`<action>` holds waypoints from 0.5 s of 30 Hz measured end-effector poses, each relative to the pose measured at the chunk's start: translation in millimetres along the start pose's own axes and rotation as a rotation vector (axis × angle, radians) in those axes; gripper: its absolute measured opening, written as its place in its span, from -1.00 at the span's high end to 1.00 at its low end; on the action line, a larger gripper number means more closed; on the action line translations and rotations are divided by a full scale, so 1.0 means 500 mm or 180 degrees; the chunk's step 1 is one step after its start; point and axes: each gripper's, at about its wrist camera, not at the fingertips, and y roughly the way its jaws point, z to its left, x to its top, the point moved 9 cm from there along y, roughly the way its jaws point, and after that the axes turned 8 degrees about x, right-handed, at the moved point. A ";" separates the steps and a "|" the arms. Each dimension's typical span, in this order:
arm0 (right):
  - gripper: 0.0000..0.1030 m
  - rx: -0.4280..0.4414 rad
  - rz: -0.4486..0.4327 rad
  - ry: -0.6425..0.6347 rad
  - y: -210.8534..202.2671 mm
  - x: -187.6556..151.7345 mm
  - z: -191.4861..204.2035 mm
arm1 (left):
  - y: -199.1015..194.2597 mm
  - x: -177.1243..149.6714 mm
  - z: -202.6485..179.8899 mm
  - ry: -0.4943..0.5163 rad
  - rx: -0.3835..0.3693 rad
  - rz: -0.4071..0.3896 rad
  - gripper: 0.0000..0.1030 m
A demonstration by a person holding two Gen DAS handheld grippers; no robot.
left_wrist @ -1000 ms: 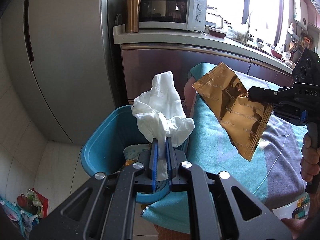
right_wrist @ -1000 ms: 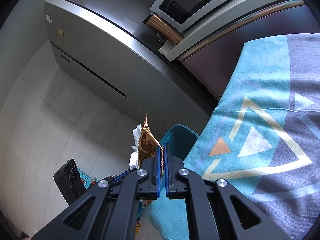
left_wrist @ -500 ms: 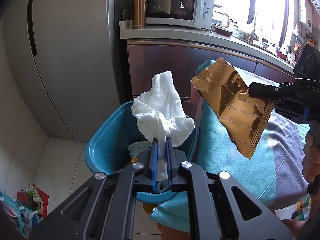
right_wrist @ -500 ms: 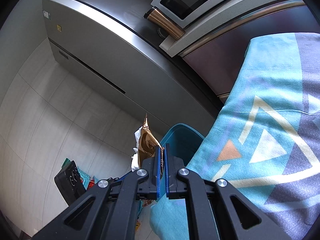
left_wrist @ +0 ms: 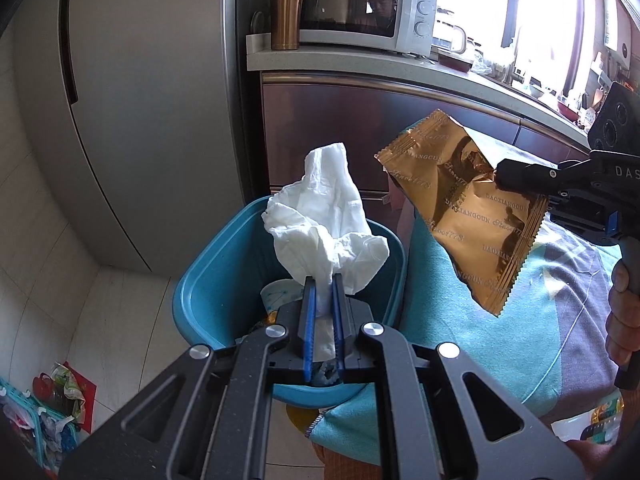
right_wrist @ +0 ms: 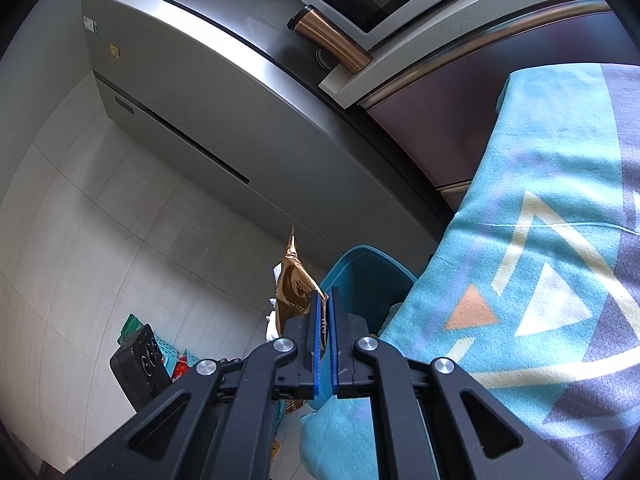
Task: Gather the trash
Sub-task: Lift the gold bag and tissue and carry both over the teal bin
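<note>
Evidently nearly done: left gripper clamps a white tissue above the blue bin (already part-filled), right gripper pinches a gold wrapper; both await dropping.

Over the last second the left gripper, clamped on the white tissue, came forward over the blue bin, whose opening widened in its view. The right gripper carried the gold snack wrapper closer toward the bin, and the microwave drew nearer.
</note>
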 end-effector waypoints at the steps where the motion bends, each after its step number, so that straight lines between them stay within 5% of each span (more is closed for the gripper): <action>1: 0.94 -0.0004 0.0005 -0.0002 0.002 0.000 0.001 | 0.002 0.000 0.001 -0.0004 0.0004 0.0005 0.84; 15: 0.94 -0.0016 0.0096 0.0014 0.032 0.001 0.002 | 0.026 -0.010 0.016 -0.0055 0.0047 0.0085 0.83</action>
